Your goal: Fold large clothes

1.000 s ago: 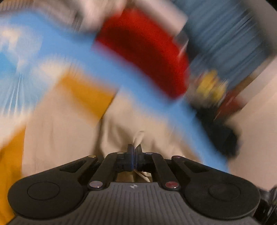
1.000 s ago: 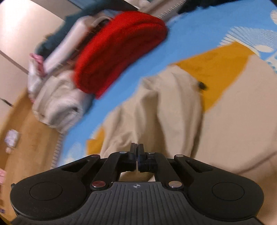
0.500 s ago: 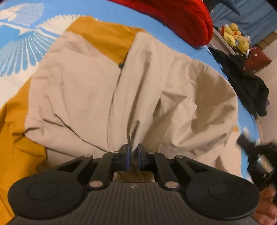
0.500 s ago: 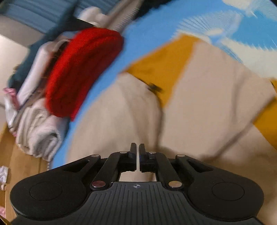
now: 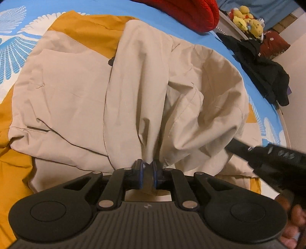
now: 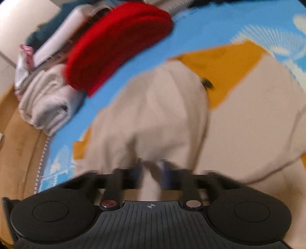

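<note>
A: Task item?

B: Beige garment [image 5: 76, 95], large and crumpled. It fills the centre of the left wrist view and lies on a blue patterned sheet [image 5: 172, 24]. Mustard-yellow cloth [image 5: 91, 28] shows under it at 11 and 8 o'clock. I can't tell if that is the lining or a separate piece. There is a small dark fastener [image 5: 110, 61] at the beige edge, about 11.

A: Left gripper?

B: Left gripper [image 5: 147, 168] is at 6 o'clock, pointing steeply down at the cloth. Its jaws are opening. A bunched beige fold sits in the narrow gap between the blue pads [image 5: 140, 173], and the cloth tents up from there toward 12.

A: Right one?

B: Right gripper [image 6: 151, 168] is at 6 in its own view, which is badly smeared. A strip of the beige cloth runs down between the fingers. The blur hides the contact, but I read it as clamped on that fold.

A: Anything else?

B: In the left view, part of a hand [image 5: 292, 220] shows at 4 o'clock, below a dark blurred gripper body. A red knit bundle [image 5: 191, 11] sits at 12 to 1 on the sheet, apart from the garment. Yellow plush toys [image 5: 246, 19] are at 1 and a black clothing heap [image 5: 264, 63] at 2. In the right view, folded white towels [image 6: 44, 103] are at 9, touching the red bundle.
</note>
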{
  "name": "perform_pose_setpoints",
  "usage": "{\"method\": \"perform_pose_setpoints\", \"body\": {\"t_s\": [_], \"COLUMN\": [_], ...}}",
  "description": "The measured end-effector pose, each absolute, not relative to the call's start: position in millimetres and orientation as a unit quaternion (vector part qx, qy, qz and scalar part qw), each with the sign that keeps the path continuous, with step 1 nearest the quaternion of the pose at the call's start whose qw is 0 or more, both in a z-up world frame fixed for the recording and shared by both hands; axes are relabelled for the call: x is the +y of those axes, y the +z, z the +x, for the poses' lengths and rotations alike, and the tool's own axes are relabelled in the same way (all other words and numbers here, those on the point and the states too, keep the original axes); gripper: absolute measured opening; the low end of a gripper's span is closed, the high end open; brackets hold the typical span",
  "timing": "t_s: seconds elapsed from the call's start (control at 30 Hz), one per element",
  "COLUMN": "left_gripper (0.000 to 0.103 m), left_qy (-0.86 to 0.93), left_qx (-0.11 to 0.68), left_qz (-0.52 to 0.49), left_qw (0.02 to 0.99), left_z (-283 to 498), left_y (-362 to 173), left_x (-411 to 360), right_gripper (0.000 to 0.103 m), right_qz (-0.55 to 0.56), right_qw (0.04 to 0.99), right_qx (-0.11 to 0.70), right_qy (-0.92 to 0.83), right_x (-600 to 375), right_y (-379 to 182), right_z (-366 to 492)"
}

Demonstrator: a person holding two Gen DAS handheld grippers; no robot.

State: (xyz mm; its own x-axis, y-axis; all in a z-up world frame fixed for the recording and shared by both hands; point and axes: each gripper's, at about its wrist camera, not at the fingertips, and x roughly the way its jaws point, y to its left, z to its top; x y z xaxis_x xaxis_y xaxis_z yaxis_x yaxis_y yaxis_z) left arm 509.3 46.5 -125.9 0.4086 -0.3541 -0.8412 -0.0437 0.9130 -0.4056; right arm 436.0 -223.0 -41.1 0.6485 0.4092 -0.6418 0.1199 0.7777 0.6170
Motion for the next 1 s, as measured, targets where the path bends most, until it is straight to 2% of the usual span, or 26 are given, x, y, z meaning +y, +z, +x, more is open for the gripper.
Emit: {"method": "perform_pose_setpoints", "body": {"t_s": [0.07, 0.17, 0.2, 0.23, 0.27, 0.3, 0.33, 0.37, 0.4, 0.5, 0.53, 0.6, 0.63, 0.67, 0.73, 0.8, 0.9, 1.0], "left_gripper": [0.019, 0.019, 0.008, 0.003, 0.003, 0.002, 0.001, 0.001, 0.001, 0.001, 0.001, 0.0, 0.0, 0.0, 0.0, 0.0, 0.0, 0.0], "left_qy": [-0.093, -0.093, -0.096, -0.101, -0.108, -0.119, -0.132, -0.146, -0.16, -0.185, -0.178, -0.151, -0.13, -0.104, -0.07, -0.064, -0.062, -0.041], "left_qx": [0.527, 0.518, 0.516, 0.511, 0.506, 0.5, 0.493, 0.487, 0.482, 0.48, 0.483, 0.484, 0.479, 0.465, 0.419, 0.381, 0.364, 0.379], "left_qz": [-0.194, -0.198, -0.194, -0.19, -0.184, -0.175, -0.16, -0.141, -0.122, -0.082, -0.084, -0.104, -0.115, -0.129, -0.164, -0.184, -0.189, -0.165], "left_qw": [0.822, 0.827, 0.829, 0.832, 0.836, 0.84, 0.845, 0.849, 0.853, 0.853, 0.853, 0.855, 0.861, 0.87, 0.89, 0.904, 0.91, 0.91], "left_z": [501.7, 497.6, 497.6, 496.4, 493.6, 491.4, 488.9, 486.7, 483.0, 477.9, 478.7, 482.5, 484.5, 485.4, 485.5, 483.7, 482.0, 482.4], "left_y": [-120.1, -116.3, -115.9, -114.3, -110.6, -107.1, -103.4, -99.8, -96.3, -94.1, -95.9, -98.9, -97.9, -94.1, -81.1, -70.0, -67.1, -73.8], "left_x": [53.7, 58.0, 56.3, 53.9, 51.3, 46.8, 41.1, 34.5, 28.9, 17.3, 18.9, 30.0, 37.8, 47.9, 69.0, 80.7, 81.6, 76.0], "right_gripper": [0.0, 0.0, 0.002, 0.005, 0.014, 0.03, 0.071, 0.093, 0.094, 0.092, 0.086, 0.052, 0.023, 0.004, 0.003, 0.003, 0.003, 0.003], "right_qz": [0.316, 0.333, 0.352, 0.375, 0.387, 0.395, 0.397, 0.395, 0.385, 0.344, 0.319, 0.266, 0.262, 0.278, 0.333, 0.427, 0.541, 0.537], "right_qw": [0.847, 0.853, 0.853, 0.854, 0.857, 0.86, 0.861, 0.862, 0.862, 0.86, 0.865, 0.876, 0.874, 0.868, 0.857, 0.832, 0.777, 0.767], "right_qx": [0.421, 0.398, 0.379, 0.352, 0.327, 0.304, 0.293, 0.286, 0.29, 0.337, 0.355, 0.386, 0.395, 0.398, 0.377, 0.305, 0.247, 0.335], "right_qy": [0.069, 0.059, 0.069, 0.083, 0.095, 0.113, 0.126, 0.143, 0.158, 0.17, 0.153, 0.115, 0.105, 0.102, 0.118, 0.182, 0.206, 0.106], "right_x": [-226.2, -228.5, -231.1, -233.5, -231.9, -231.0, -229.0, -224.9, -219.1, -199.5, -191.9, -183.4, -184.0, -188.0, -198.1, -212.6, -228.9, -231.6], "right_y": [-45.2, -36.9, -33.2, -24.1, -17.7, -10.1, -5.7, -1.5, 0.0, -5.3, -7.8, -13.9, -18.3, -21.2, -19.8, -12.3, -20.6, -52.5], "right_z": [435.9, 432.8, 430.5, 427.5, 423.5, 420.6, 418.5, 417.0, 417.1, 425.2, 424.8, 428.6, 429.9, 429.6, 425.2, 411.3, 402.6, 404.6]}}
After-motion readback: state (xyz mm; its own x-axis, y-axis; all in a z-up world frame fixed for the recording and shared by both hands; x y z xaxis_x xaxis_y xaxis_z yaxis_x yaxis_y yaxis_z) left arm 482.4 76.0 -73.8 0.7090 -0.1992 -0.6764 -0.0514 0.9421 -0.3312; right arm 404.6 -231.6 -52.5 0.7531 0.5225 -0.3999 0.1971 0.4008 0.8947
